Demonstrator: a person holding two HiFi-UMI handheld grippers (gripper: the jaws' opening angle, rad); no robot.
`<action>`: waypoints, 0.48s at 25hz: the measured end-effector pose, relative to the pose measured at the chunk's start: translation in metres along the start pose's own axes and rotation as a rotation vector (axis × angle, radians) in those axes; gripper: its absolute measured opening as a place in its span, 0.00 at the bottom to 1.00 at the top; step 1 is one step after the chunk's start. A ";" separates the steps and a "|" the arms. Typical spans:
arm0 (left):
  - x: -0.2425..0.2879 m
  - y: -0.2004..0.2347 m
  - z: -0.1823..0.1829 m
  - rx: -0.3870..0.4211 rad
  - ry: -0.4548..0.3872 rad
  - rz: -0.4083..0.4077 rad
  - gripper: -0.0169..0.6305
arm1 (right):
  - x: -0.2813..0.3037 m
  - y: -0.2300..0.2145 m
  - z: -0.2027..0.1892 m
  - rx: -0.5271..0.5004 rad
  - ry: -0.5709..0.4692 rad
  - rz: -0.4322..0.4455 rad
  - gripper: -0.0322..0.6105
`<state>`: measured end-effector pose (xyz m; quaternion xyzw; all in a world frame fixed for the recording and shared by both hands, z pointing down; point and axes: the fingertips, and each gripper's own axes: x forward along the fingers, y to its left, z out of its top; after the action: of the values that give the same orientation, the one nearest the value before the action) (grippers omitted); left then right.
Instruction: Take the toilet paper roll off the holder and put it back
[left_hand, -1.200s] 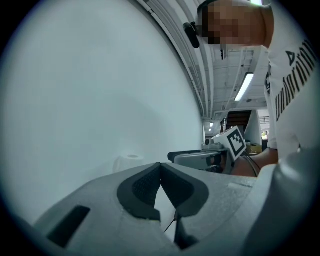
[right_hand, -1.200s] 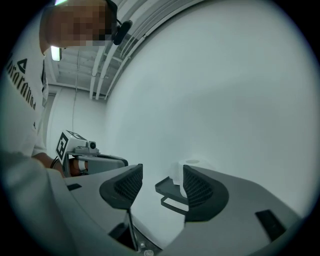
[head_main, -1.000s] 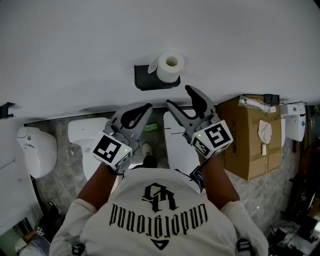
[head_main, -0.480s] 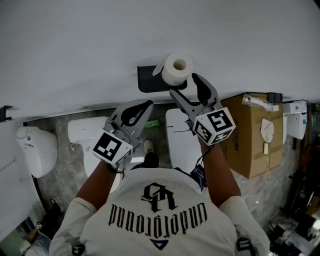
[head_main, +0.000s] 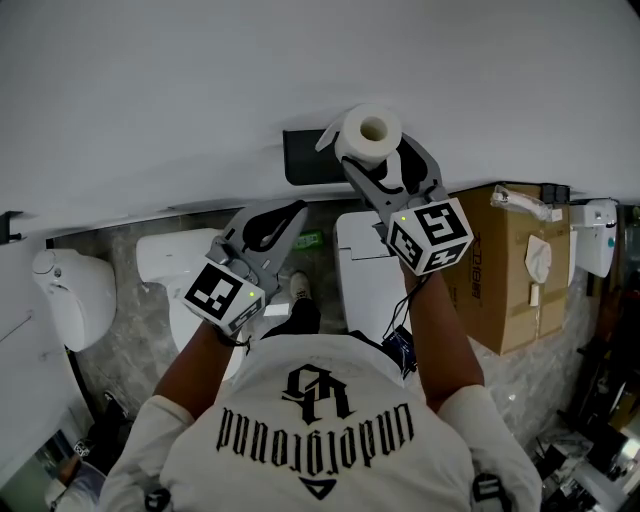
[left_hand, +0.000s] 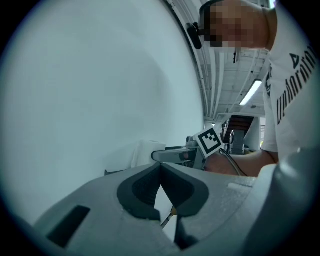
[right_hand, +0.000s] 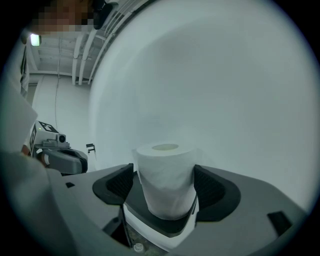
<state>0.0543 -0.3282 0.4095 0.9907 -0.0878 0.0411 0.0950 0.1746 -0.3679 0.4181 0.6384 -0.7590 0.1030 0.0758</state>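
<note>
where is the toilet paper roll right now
In the head view, the toilet paper roll sits top center on the black wall holder, between the opening jaws of the right gripper.

Holder (head_main: 305, 158): right part hidden behind toilet paper roll (head_main: 370, 133). Roll's lower end hidden inside right gripper (head_main: 375, 152), jaws opening, roll between them. Below-right of roll, cardboard box (head_main: 500, 270): print too small, near corner behind gripper.

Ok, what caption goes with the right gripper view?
Right gripper, jaws opening, toilet paper roll between them, white wall behind.
</note>
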 end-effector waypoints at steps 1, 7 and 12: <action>-0.001 0.002 -0.001 -0.004 0.000 0.002 0.05 | 0.001 -0.001 0.000 -0.003 0.001 -0.006 0.57; -0.005 0.009 -0.006 -0.014 0.004 0.002 0.05 | 0.009 -0.006 -0.001 -0.012 0.006 -0.045 0.57; -0.009 0.011 -0.006 -0.017 -0.001 0.000 0.05 | 0.009 -0.009 -0.003 -0.021 0.014 -0.071 0.56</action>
<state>0.0431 -0.3357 0.4167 0.9899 -0.0879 0.0397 0.1035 0.1821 -0.3776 0.4235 0.6632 -0.7365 0.0967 0.0912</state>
